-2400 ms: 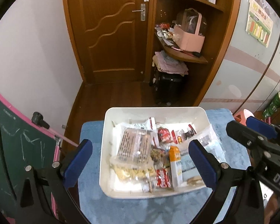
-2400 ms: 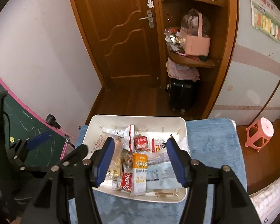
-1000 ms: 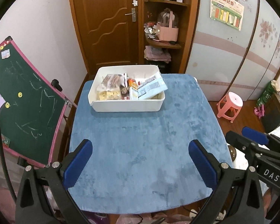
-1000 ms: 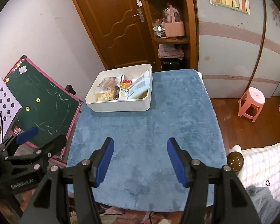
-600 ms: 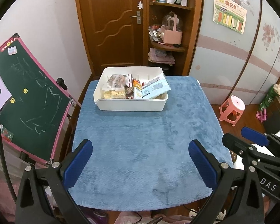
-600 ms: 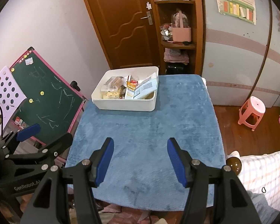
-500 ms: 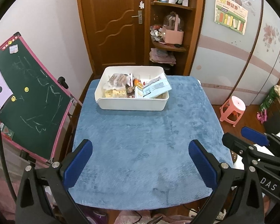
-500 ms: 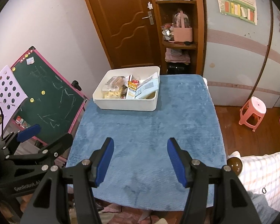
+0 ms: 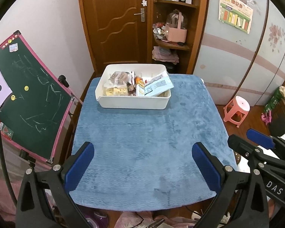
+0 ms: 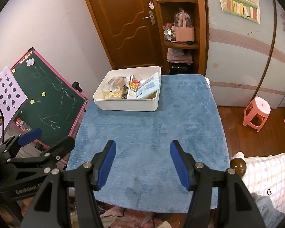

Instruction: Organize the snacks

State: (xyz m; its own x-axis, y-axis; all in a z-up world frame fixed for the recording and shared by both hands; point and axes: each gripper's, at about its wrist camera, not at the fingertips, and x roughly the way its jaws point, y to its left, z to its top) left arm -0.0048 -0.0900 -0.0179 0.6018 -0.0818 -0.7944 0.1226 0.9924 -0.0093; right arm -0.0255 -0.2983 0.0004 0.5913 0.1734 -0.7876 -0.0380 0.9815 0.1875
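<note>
Snack bin [image 9: 133, 105] now far beyond tongs [image 9: 142, 163]

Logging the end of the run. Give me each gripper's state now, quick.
Left gripper: open, holding nothing, above the blue tablecloth.
Right gripper: open, holding nothing; the snacks sit in the white bin.

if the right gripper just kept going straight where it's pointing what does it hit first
Most likely the blue cloth on the table. The right gripper is open with nothing between its fingers and points down at bare cloth. The white bin of snacks sits farther off, at the far edge. Depth is hard to judge.
</note>
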